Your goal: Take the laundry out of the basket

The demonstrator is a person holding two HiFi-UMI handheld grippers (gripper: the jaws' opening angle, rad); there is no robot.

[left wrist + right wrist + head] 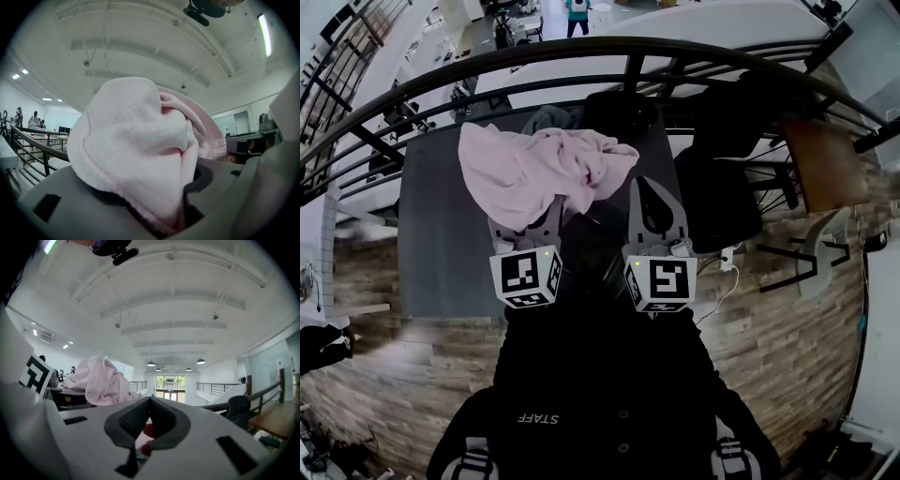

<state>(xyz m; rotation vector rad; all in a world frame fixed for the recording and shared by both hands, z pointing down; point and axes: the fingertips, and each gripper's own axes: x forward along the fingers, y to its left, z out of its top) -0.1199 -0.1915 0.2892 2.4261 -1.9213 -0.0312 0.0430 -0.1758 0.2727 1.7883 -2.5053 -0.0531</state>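
Pink cloth point(539, 169) is pinched in the left gripper's point(528, 220) jaws, bunched over their tips, while the right gripper point(649, 192) beside it is closed and empty.

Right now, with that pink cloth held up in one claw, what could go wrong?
1. The pink cloth is pinched at one bunched fold in the left gripper, most of it flopping loose; it might slip out.
2. It fills much of the left gripper view, hiding what lies ahead.
3. The right gripper is shut and empty, unready to catch a drop.
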